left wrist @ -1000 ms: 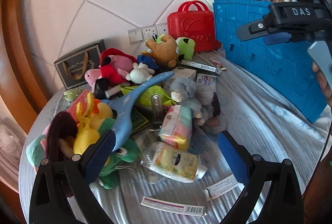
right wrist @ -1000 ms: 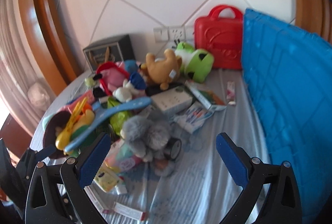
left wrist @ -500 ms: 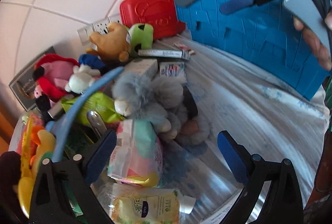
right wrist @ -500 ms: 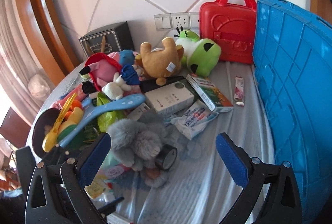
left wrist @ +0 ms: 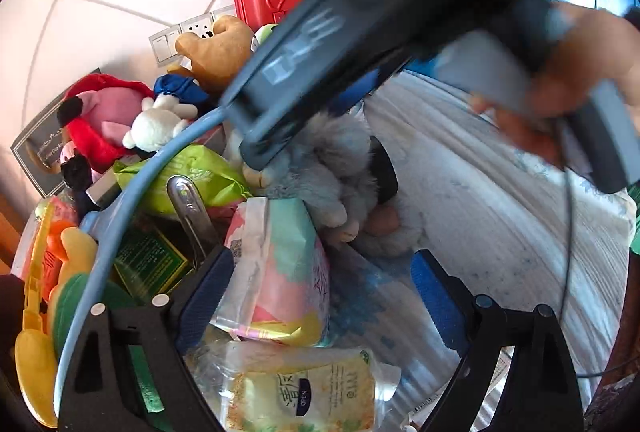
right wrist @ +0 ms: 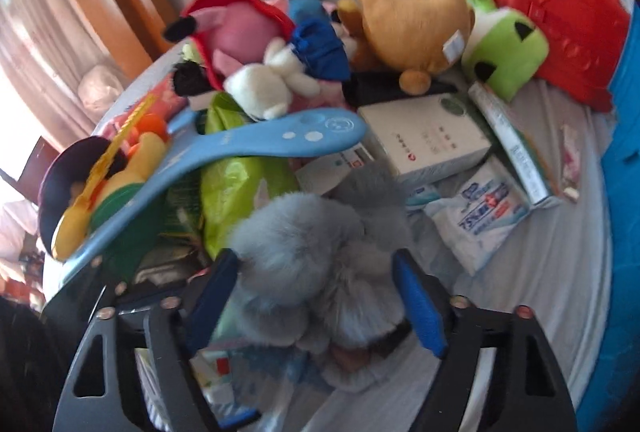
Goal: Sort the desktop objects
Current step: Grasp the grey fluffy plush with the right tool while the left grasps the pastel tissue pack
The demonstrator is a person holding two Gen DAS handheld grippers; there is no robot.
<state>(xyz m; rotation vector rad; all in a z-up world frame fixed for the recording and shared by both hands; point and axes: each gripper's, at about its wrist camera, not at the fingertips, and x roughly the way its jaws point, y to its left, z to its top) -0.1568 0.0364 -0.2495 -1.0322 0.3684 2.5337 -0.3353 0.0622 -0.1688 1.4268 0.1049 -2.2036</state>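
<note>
A heap of toys, boxes and packets lies on the cloth-covered table. My right gripper (right wrist: 316,292) is open, its jaws on either side of a grey fluffy plush toy (right wrist: 316,248); whether they touch it is unclear. That grey plush (left wrist: 320,168) also shows in the left wrist view, under the blurred body of the right gripper (left wrist: 360,44). My left gripper (left wrist: 320,284) is open, low over a pastel snack bag (left wrist: 280,272) that lies between its fingers, with a yellow wet-wipe pack (left wrist: 304,388) below.
A blue crate (right wrist: 624,160) stands at the right, a red case (right wrist: 560,28) at the back. A brown bear (right wrist: 408,16), green plush (right wrist: 504,48), pink plush (right wrist: 236,32), white box (right wrist: 428,136), blue shoehorn (right wrist: 256,148) and green packet (left wrist: 188,176) crowd the pile.
Both grippers have moved down and forward into the pile. The right gripper now straddles the grey plush and fills the top of the left wrist view. The left one now straddles the snack bag.
</note>
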